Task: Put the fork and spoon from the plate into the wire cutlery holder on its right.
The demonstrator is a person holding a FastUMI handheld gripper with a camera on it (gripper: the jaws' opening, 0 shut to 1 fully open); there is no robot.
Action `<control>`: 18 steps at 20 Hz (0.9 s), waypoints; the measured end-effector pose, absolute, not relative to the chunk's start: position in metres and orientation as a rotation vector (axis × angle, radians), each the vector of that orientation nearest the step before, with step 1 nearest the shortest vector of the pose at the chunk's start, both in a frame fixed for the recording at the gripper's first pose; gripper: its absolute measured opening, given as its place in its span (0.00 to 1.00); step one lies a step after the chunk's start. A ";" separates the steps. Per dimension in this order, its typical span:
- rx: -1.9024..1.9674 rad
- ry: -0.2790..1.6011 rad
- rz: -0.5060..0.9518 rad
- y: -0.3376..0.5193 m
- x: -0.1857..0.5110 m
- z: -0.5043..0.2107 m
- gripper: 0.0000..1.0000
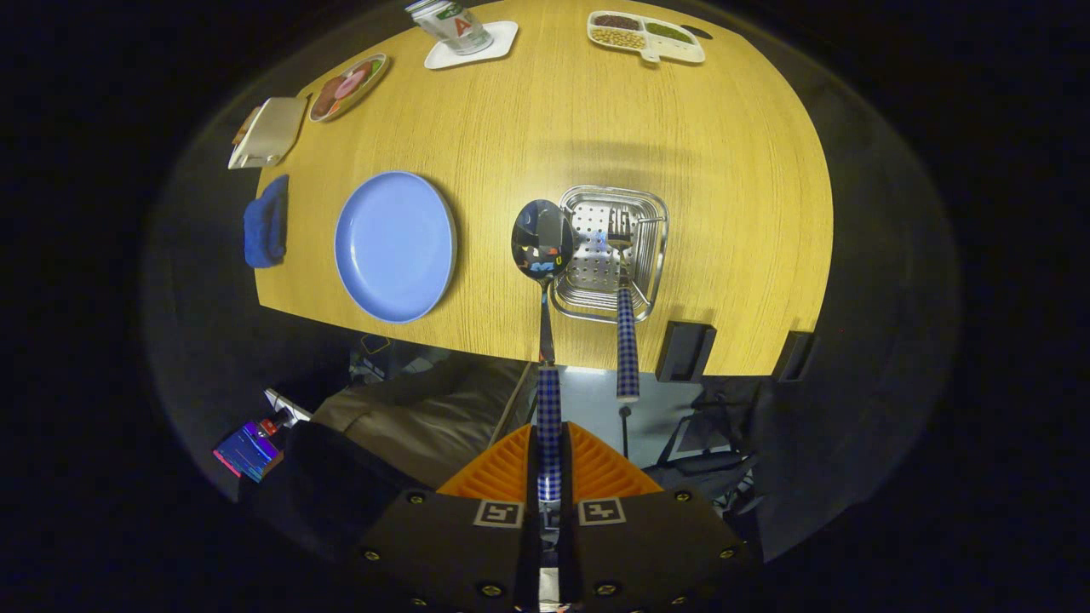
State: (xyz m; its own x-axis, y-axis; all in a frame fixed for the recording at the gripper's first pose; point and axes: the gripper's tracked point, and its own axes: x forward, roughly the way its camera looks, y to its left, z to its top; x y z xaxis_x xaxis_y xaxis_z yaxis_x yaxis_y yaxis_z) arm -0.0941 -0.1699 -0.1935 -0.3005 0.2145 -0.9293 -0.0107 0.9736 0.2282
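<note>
Large light-wood table (732, 170) lies beyond our fingers. Round blue plate (395, 246) sits ahead, off to left, bare. Square wire metal cutlery holder (611, 252) ahead, slightly right; fork with blue-checked handle (627, 340) already stands in it, handle sticking out toward us. Our gripper (549, 477) is clamped tight on blue-checked handle of shiny metal spoon (542, 241); spoon bowl is just left of holder's rim, whether touching we cannot tell.
</note>
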 end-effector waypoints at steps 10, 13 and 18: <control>0.189 2.002 0.113 -0.183 -0.075 -0.217 0.09; 0.187 2.054 0.117 -0.181 -0.071 -0.224 0.09; 0.162 2.132 0.089 -0.183 -0.066 -0.232 0.09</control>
